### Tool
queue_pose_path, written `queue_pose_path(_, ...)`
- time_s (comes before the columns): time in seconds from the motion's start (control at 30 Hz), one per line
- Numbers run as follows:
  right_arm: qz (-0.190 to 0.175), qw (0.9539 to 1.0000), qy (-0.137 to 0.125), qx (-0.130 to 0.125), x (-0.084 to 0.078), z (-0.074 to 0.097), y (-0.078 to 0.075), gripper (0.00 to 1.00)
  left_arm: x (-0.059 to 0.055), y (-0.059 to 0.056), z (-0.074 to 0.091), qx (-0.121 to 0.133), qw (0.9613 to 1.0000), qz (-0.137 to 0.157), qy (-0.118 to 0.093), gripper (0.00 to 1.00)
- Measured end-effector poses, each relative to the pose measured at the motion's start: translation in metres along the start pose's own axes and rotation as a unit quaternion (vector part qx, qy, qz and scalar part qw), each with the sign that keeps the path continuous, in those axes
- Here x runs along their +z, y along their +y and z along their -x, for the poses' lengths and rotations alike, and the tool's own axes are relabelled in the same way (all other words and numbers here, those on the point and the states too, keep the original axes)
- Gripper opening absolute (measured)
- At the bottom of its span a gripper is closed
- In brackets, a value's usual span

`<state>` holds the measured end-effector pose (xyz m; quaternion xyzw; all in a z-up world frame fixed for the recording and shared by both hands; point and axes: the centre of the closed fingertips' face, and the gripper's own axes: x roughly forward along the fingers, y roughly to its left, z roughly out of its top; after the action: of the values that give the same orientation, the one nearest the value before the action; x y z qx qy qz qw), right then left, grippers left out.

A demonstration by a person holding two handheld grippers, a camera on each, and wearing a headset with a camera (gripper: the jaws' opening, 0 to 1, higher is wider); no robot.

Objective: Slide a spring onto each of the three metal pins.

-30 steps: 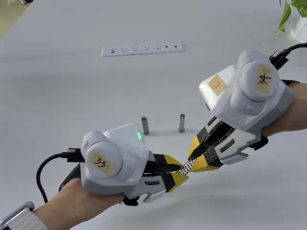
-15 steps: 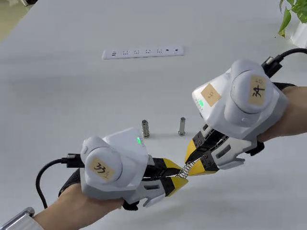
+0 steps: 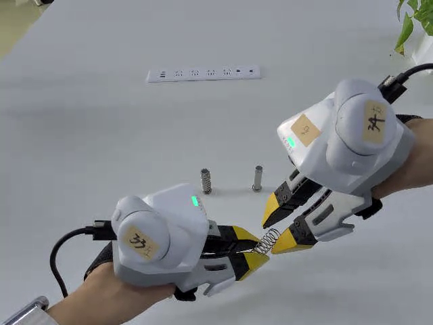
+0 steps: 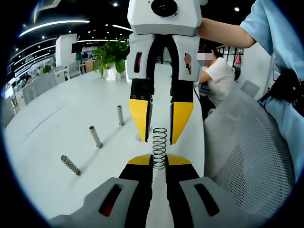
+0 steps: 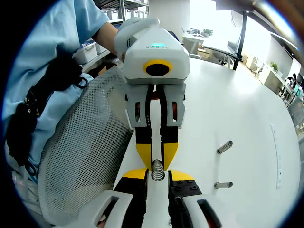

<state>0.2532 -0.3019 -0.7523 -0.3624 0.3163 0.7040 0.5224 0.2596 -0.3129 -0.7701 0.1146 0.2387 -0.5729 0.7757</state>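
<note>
1. Left gripper [image 3: 254, 246] has its yellow jaws closed on one end of a spring [image 3: 268, 240] and holds it in the air above the white table [image 3: 101, 135], close to the person.
2. The right gripper [image 3: 272, 235] faces it with its jaws apart. In the left gripper view its two yellow tips stand on either side of the free end of the spring and do not seem to touch it.
3. I judge this to be a handover of the spring from one gripper to the other, before it goes onto a pin.
4. Three pins stand upright farther out on the table: a loaded pin [image 4: 70, 165] that already carries its spring, a bare pin [image 4: 95, 137] next to it, and a second bare pin [image 4: 120, 115] beyond. So two pins are not yet done.
5. What could go wrong:
   - If the left jaws let go before the right jaws close, the spring drops on the table and can roll away.
   - If the right jaws catch only the last coil, the spring can tilt or jump out.
   - Too hard a squeeze can bend the coils, and then the spring may jam on the pin.
   - I cannot tell if the pins are fixed; a careless approach may knock one over.
</note>
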Motion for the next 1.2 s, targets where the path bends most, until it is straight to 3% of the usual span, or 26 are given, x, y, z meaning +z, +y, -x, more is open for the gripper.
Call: queue_pose_path(1.2, 0.007, 0.9997, 0.014, 0.017, 0.000, 0.003, 0.001, 0.07, 0.018, -0.003, 0.000, 0.010, 0.9988, -0.019, -0.045, 0.07)
